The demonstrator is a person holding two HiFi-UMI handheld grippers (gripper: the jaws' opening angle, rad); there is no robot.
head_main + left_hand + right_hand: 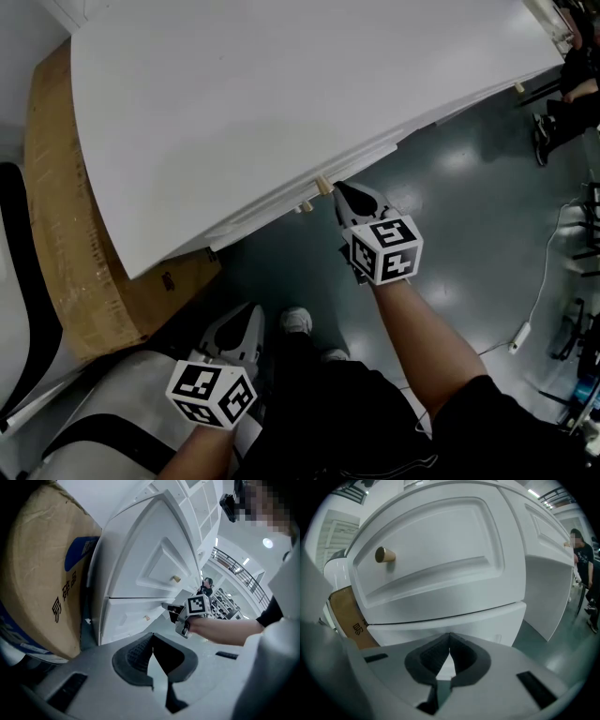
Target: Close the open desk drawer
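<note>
Head view: the white desk [281,94] fills the frame from 9 to 2 o'clock, with a cardboard box [75,262] at 9 o'clock. Of the desk's front, only the edge and a protruding knob [323,185] show. The right gripper [345,195] points at that edge just beside the knob, its forearm stretched in from 5 o'clock. The left gripper [249,321] is held low at 7 o'clock. Left gripper view: its jaws meet on nothing. This view alone shows the whole desk front, with the lower drawer [131,618] just off centre toward 8 o'clock and the right gripper's tip at its face. Right gripper view: the jaws are together and empty, close before the lower drawer. The drawer appears slightly proud of the upper drawer [436,550] at 12 o'clock. Contact cannot be told.
</note>
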